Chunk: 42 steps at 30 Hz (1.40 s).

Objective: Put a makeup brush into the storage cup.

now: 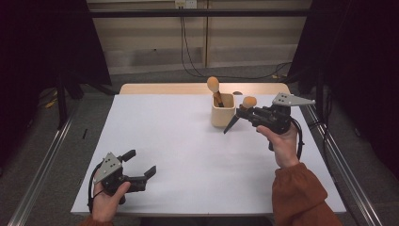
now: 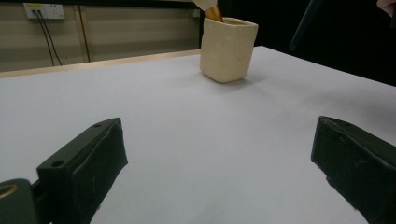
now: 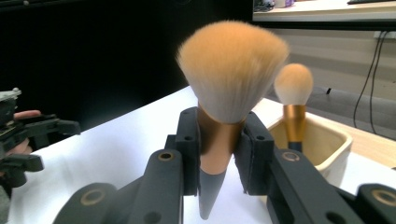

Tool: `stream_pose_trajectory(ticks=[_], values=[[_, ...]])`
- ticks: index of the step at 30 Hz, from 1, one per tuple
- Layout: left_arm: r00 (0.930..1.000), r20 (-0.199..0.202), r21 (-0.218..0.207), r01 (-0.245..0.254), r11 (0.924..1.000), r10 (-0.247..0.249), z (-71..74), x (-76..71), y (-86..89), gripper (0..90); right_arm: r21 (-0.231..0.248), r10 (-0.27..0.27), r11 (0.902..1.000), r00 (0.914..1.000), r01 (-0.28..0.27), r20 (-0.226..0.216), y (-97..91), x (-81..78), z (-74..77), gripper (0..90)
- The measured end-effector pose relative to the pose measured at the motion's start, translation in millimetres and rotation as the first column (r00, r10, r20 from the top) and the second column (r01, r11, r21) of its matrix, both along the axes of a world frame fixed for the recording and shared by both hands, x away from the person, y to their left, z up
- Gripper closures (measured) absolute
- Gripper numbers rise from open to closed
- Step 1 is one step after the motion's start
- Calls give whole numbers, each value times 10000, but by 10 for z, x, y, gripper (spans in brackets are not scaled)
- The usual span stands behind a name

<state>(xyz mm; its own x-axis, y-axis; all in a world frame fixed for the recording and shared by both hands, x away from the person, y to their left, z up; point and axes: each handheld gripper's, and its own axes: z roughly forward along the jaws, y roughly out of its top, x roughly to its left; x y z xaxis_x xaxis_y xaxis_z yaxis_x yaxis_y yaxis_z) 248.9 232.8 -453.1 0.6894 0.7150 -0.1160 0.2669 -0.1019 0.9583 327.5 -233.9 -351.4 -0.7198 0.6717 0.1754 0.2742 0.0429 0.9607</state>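
Claw on the right is clenched on a makeup brush, its pads pressing the copper ferrule from both sides, the tan bristles fanned above and the dark pointed handle hanging below. In the high view that right claw hangs just beside the cream holder cup, the brush tilted, its bristle head level with the cup's rim and its handle tip slanting down toward the tabletop at the cup's near side. A second brush already stands in the cup, head up.

The step in hand looks like carrying the held brush to the cup to stand it with the other. The next move calls for lifting the handle tip over the rim, turning the brush upright, and lowering it beside the standing brush before letting go; whether the tip already clears the rim is hard to tell from here.

Farther off, the left claw rests released at the tabletop's near left corner, jaws wide apart with nothing between them.
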Motion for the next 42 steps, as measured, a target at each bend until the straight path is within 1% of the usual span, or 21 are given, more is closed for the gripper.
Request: stream_pose_trajectory(ticks=[2,4,6,10,13,16,18,20,22,26,28,31,38,42], values=[[10000,4,-35,-21,10000,21,2,0,7,30,3,-44,10000,10000,44,20,-14,31,34,727],[10000,18,30,-18,10000,18,5,0,11,30,68,-74,9999,9999,73,136,-36,59,76,727],[9999,-10,102,156,9998,-156,6,-4,6,33,15,-163,9999,9996,163,236,-59,86,127,727],[9999,13,137,128,9998,-128,8,-10,-4,38,11,-317,9995,9985,317,452,-99,127,229,727],[9999,30,151,108,9998,-109,8,-6,6,35,150,-458,9989,9976,451,528,-117,172,276,727],[9999,40,179,138,9997,-138,9,-7,9,35,90,-525,9986,9969,521,592,-112,211,282,727],[9997,31,264,253,9993,-254,7,0,14,35,-22,-635,9980,9963,638,570,-98,231,273,727],[9996,-15,220,267,9994,-266,6,4,18,35,-41,-729,9973,9958,733,558,-96,277,268,727],[9997,-12,190,239,9995,-239,7,3,17,35,43,-885,9961,9946,884,534,-90,327,280,727],[9997,-38,203,237,9995,-236,4,6,23,35,-227,-1109,9935,9929,1119,427,-61,432,325,727],[9995,-68,275,294,9992,-293,-3,12,28,35,-281,-1234,9918,9917,1244,350,-48,473,352,727],[9996,-92,224,285,9993,-283,-9,18,31,35,-398,-1452,9884,9890,1463,290,-28,550,378,728],[9997,-90,186,227,9996,-226,-8,17,40,35,-793,-1659,9827,9857,1676,277,89,731,382,727],[9998,-79,264,197,9995,-195,-9,25,56,35,-945,-1731,9801,9846,1747,251,116,783,334,727]])
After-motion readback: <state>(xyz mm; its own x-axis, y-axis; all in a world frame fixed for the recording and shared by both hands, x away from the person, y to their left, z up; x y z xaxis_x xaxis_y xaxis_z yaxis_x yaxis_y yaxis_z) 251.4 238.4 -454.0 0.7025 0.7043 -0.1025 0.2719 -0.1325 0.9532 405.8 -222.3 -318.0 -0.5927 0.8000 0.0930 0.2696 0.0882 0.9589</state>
